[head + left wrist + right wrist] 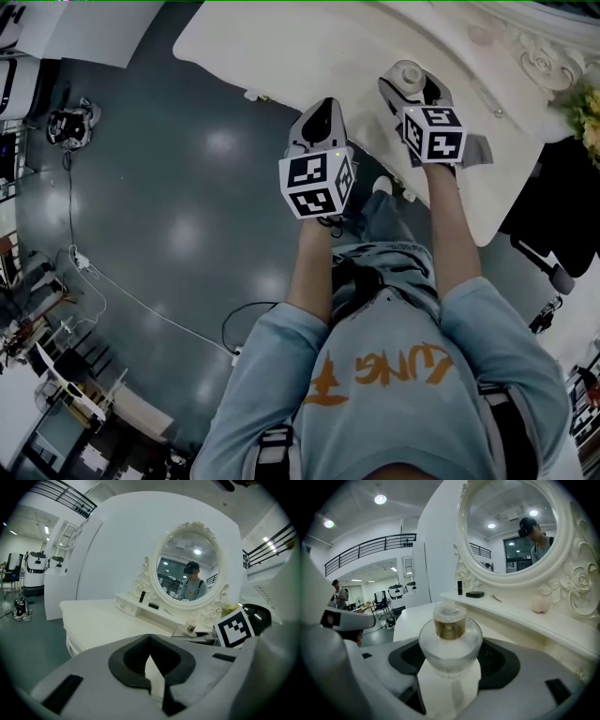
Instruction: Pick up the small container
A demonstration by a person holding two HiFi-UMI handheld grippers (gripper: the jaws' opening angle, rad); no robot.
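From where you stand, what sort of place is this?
Probably a large lab or studio hall: a white dressing table with an ornate mirror, a railed mezzanine, cables on the dark floor.

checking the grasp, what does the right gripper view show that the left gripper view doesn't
Only the right gripper view: the small frosted glass container with an amber top, clamped between the jaws of the right hand-held gripper, and a pink round object on the white shelf.
Only the left gripper view: the left hand-held gripper, shut and empty, the white dressing table, and a black-and-white marker cube.
Both: the white-framed oval mirror.
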